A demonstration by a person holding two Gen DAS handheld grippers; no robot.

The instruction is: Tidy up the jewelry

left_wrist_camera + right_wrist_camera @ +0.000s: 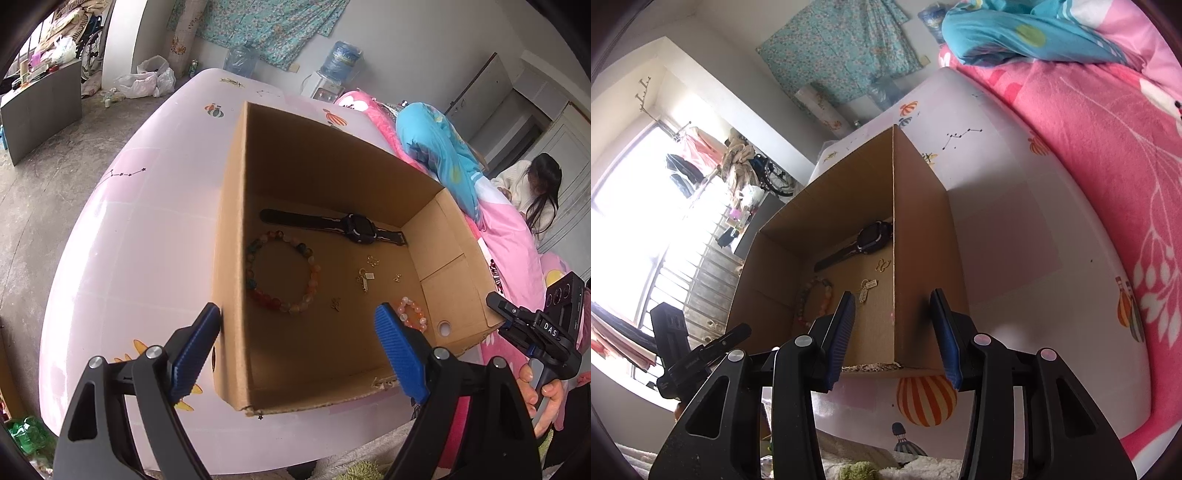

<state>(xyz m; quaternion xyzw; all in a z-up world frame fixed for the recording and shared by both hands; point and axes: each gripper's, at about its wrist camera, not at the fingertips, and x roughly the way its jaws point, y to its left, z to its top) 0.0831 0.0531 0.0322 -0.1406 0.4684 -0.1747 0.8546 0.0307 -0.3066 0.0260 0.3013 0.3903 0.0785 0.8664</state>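
From the left wrist, the left gripper (297,325) spreads its ribbed blue pads wide across a cardboard box (236,258) wall; a round bead bracelet (282,271) lies inside. From the right wrist, the right gripper (894,321) straddles the box's corner, half-spread, not pressing.

The white letters "DAS" can be read on the black right gripper (532,325), seen from the left wrist view. There is some small writing on the left gripper (698,360) in the right wrist view, too tiny to read.
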